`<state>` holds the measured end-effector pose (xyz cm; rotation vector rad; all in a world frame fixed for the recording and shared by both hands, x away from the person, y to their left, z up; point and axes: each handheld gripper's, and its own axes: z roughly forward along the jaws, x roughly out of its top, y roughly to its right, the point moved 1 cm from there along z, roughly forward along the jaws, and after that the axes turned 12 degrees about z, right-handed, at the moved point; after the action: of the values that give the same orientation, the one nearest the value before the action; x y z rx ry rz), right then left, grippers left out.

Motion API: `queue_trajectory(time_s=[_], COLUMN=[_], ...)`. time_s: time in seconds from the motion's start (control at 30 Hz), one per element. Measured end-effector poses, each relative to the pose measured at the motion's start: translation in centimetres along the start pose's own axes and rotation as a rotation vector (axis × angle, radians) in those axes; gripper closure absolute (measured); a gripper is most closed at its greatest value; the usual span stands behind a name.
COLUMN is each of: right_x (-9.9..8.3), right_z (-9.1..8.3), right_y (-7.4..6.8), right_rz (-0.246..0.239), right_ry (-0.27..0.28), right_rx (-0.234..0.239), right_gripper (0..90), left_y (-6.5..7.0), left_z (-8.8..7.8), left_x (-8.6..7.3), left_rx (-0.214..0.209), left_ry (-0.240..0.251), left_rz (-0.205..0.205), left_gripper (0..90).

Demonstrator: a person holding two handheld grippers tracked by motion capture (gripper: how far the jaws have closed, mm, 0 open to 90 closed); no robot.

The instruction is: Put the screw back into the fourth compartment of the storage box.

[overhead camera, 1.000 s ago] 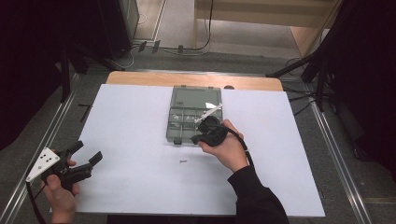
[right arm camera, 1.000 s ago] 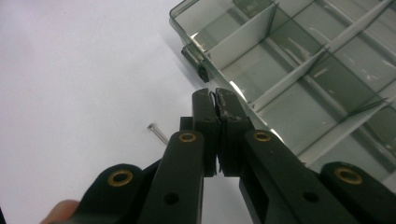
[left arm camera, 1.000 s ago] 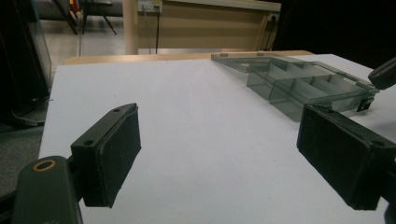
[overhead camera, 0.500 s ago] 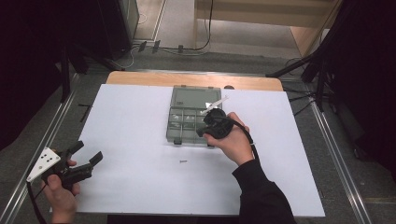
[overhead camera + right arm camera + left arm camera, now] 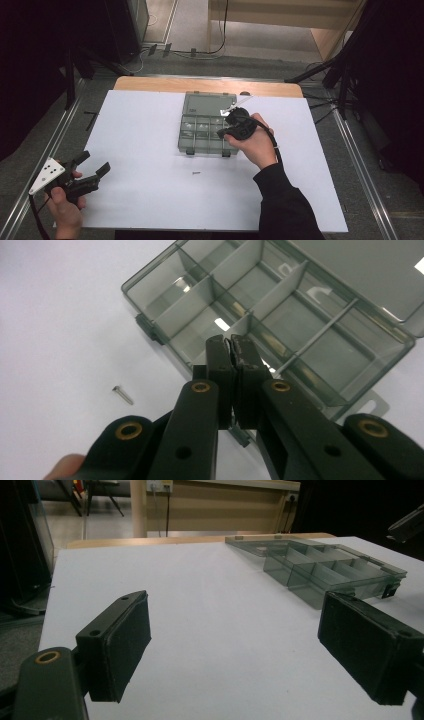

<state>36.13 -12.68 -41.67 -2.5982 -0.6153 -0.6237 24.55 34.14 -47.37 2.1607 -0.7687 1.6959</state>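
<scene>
Two tools: each hand holds one gripper over the white counter [image 5: 150, 200].
Right gripper [image 5: 231, 347]: its fingers are pressed together above the box. Something tiny may be pinched at the tips, but it is too small to tell.
Left gripper [image 5: 92, 175]: its fingers [image 5: 122, 645] are wide apart with nothing between them, far off to the side of the box.
Box [image 5: 207, 122]: a clear grey plastic box with its lid laid open flat. It sits right under the right fingers, and the small rooms inside look empty.
Screw [image 5: 122, 394]: one little metal screw lies on the counter, off to the side of the right fingers and just outside the box wall. From above it sits on the near side of the box [image 5: 196, 173].
How the screw will handle: I think it is very light, hard and smooth. It could roll or slip away. Best to pinch it across the thin middle with just the finger tips.
How the box will handle: light, stiff plastic. It may slide on the smooth counter if pushed. Hold it by a side wall or the front latch [image 5: 145, 326].
Writing: no words or brand can be read on the box, the counter or the grippers.
</scene>
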Motion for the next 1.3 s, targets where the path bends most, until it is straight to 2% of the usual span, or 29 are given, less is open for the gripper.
queue_trajectory(time_s=[0.87,1.1,1.3], right_x=[2.1,2.3,2.5], right_z=[0.9,1.8,3.0], right_y=[4.1,5.2,5.5], right_rz=[0.097,0.122,0.126], right_ry=[-0.003,-0.012,-0.026], right_rx=[-0.082,-0.107,-0.118], right_gripper=[89.9,89.9,89.9], left_y=[0.0,0.0,0.0], left_z=[0.0,0.0,0.0], left_x=[0.0,0.0,0.0], left_rx=[-0.004,-0.005,-0.004], left_ry=[0.004,0.002,0.005], left_rz=[-0.001,0.000,-0.003], left_gripper=[13.8,13.8,13.8])
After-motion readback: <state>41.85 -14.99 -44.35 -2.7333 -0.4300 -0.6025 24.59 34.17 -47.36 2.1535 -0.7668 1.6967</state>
